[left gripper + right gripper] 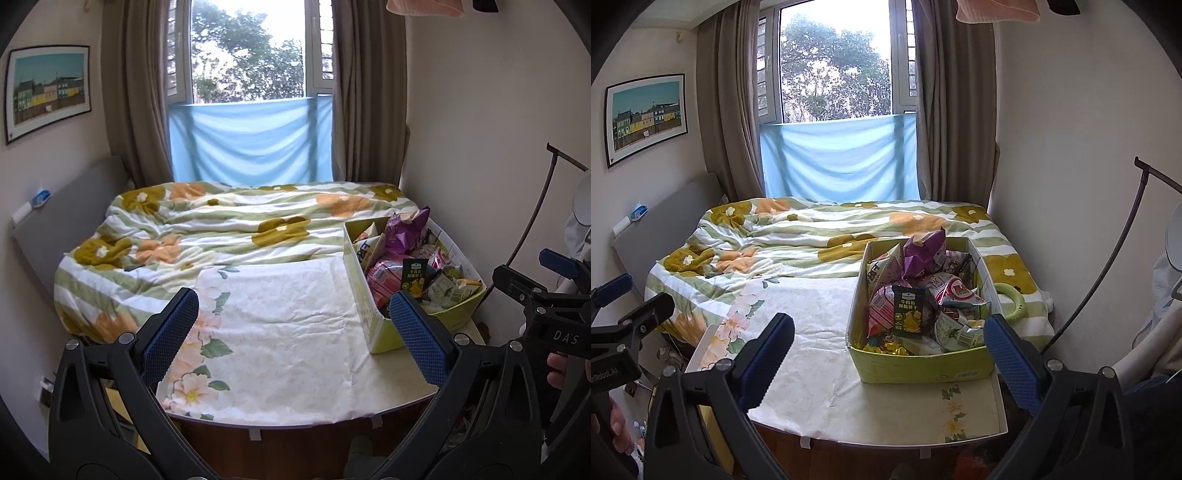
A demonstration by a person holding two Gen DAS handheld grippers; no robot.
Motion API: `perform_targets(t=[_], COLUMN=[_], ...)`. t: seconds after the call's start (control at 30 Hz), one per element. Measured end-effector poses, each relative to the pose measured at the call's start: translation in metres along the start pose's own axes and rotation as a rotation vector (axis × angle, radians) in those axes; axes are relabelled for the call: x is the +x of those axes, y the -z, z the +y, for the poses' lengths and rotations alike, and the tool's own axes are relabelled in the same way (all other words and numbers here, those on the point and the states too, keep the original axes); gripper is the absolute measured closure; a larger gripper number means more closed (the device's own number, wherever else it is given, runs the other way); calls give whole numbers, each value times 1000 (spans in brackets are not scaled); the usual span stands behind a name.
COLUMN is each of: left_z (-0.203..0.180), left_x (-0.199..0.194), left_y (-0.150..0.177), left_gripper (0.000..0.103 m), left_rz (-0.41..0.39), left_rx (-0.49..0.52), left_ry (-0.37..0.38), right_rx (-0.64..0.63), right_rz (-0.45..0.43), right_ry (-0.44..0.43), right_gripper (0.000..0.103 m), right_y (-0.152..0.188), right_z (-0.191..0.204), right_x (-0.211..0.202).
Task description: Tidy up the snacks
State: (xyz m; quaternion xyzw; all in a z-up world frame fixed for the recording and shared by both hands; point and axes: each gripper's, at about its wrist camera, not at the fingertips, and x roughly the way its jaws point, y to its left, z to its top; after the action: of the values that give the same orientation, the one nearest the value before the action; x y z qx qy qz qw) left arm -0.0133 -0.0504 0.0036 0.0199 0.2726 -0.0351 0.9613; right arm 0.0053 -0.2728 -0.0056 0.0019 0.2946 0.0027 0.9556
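Observation:
A yellow-green cardboard box (923,363) (373,325) full of snack bags stands on the right side of a table covered with a floral cloth (820,332) (288,332). Inside, a dark green cracker packet (908,312) (414,275) stands upright in front, a purple bag (921,254) (404,230) sticks up behind it, with pink and silver bags around. My left gripper (293,334) is open, hovering over the bare cloth left of the box. My right gripper (888,354) is open too, near the box's front wall, holding nothing.
A bed with a flowered quilt (798,236) lies right behind the table, under a curtained window. A green ring (1012,302) lies on the quilt beside the box. A dark curved stand (1108,266) and white fabric crowd the right wall. A hand (557,369) holds the other gripper.

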Motion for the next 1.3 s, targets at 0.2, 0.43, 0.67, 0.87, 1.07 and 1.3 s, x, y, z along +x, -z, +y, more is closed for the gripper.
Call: perform_targets(t=[0.2, 0.43, 0.67, 0.87, 1.07, 1.3], left_z=[-1, -1, -4, -6, -5, -3], left_x=[0, 1, 0, 0, 1, -1], left_y=[0, 0, -1, 1, 2, 2], left_gripper=[0, 0, 0, 0, 0, 0], left_rz=[1, 5, 4, 3, -1, -9], left_rx=[-1, -1, 14, 24, 28, 35], left_ry=[-1, -2, -12, -17, -10, -10], right_rx=[3, 6, 12, 14, 14, 16], right_rz=[0, 5, 9, 10, 9, 10], right_ry=[-1, 1, 4, 4, 7, 7], right_gripper=[1, 1, 1, 1, 1, 1], right_y=[0, 0, 1, 3, 4, 4], right_z=[-1, -1, 1, 1, 1, 2], right_x=[-1, -1, -1, -1, 0, 0])
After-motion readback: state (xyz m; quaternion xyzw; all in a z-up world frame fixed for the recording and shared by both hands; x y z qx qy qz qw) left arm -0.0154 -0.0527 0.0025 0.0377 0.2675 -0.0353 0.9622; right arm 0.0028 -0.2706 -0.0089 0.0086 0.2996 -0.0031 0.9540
